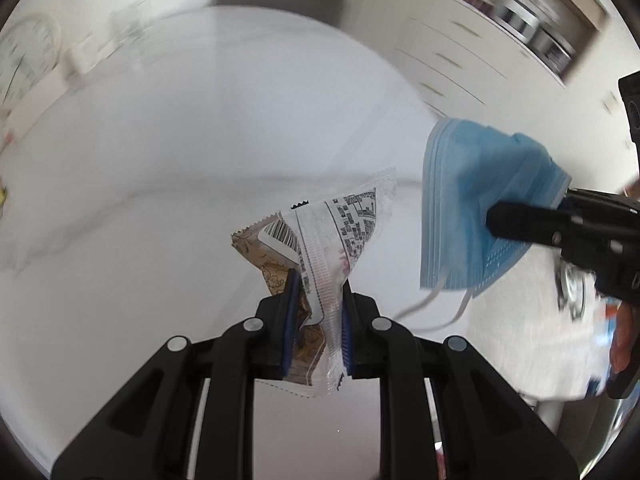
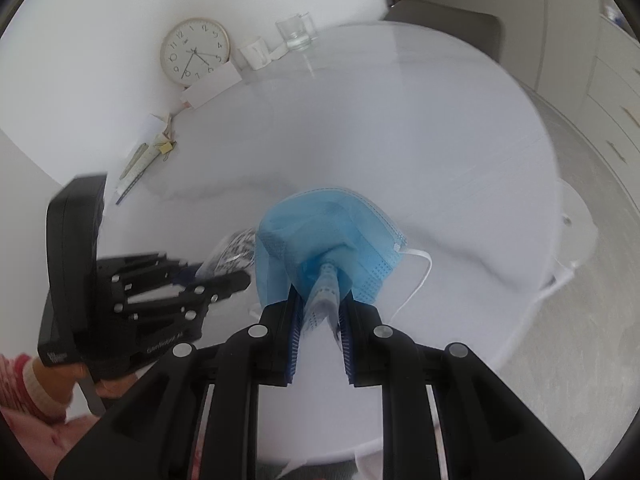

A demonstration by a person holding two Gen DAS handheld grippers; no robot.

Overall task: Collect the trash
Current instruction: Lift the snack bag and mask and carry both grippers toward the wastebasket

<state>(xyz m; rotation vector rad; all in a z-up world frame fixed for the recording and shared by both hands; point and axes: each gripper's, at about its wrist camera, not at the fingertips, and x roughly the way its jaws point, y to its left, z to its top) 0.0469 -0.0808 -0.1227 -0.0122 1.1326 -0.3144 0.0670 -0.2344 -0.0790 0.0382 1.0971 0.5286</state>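
Observation:
My left gripper (image 1: 319,280) is shut on a crumpled snack wrapper (image 1: 320,236), clear and brown with black print, held up above the white marbled table (image 1: 160,200). To its right in the left wrist view hangs a blue face mask (image 1: 472,208), pinched by my right gripper (image 1: 496,220). In the right wrist view the right gripper (image 2: 322,284) is shut on the blue face mask (image 2: 332,232), whose white ear loop (image 2: 420,276) dangles. The left gripper (image 2: 236,280) shows at the left with the wrapper (image 2: 230,254), held by a hand (image 2: 60,376) in a red-patterned sleeve.
At the table's far side lean a round wall clock (image 2: 196,52), a white card (image 2: 212,84), a white cup (image 2: 254,54) and a glass (image 2: 296,32). Papers and a pen (image 2: 140,160) lie at the left. A grey chair (image 2: 444,36) and white drawers (image 1: 452,56) stand beyond.

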